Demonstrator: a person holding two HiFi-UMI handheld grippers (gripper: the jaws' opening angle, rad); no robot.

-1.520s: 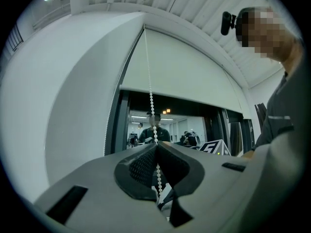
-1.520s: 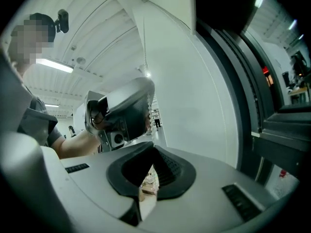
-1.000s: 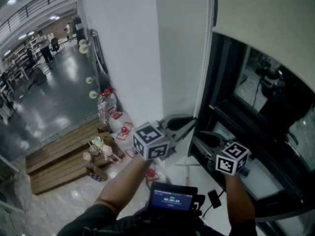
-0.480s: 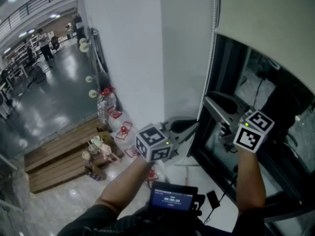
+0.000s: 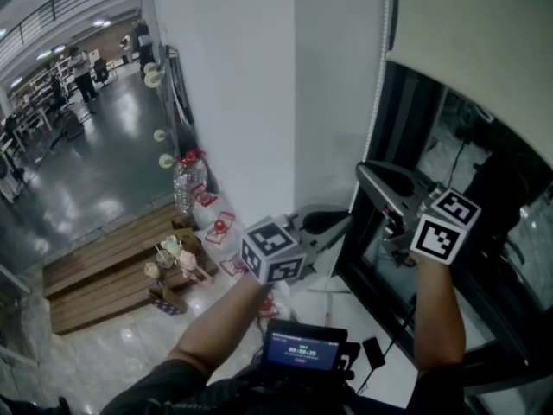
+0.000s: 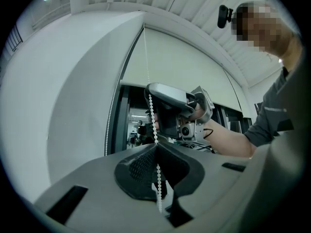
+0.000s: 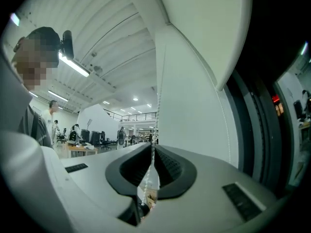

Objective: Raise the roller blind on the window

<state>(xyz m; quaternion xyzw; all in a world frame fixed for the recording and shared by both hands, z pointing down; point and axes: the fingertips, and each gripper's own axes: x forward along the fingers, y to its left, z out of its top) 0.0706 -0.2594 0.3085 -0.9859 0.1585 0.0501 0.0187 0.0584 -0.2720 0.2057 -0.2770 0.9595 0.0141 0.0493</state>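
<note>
A pale roller blind [image 5: 475,24] hangs part-way down over the dark window [image 5: 449,145]. Its white bead chain [image 5: 378,102] runs down the wall's edge. In the head view my left gripper [image 5: 346,219] points at the chain low down, and my right gripper [image 5: 363,169] reaches it just above. In the left gripper view the left gripper [image 6: 156,147] is shut on the bead chain [image 6: 151,110], with the right gripper [image 6: 170,101] and blind [image 6: 189,67] above. In the right gripper view the right gripper [image 7: 152,147] is closing, its pads meeting on the bead chain [image 7: 156,106].
A white wall [image 5: 259,102] stands left of the window frame [image 5: 406,128]. Below lie a wooden pallet [image 5: 112,275], a water bottle [image 5: 183,188] and small red items. A device with a screen [image 5: 302,348] sits at the person's chest. People stand far off in the hall.
My right gripper rose from low beside the sill to the chain above the left gripper, then held there. The left gripper stayed in place on the chain.
</note>
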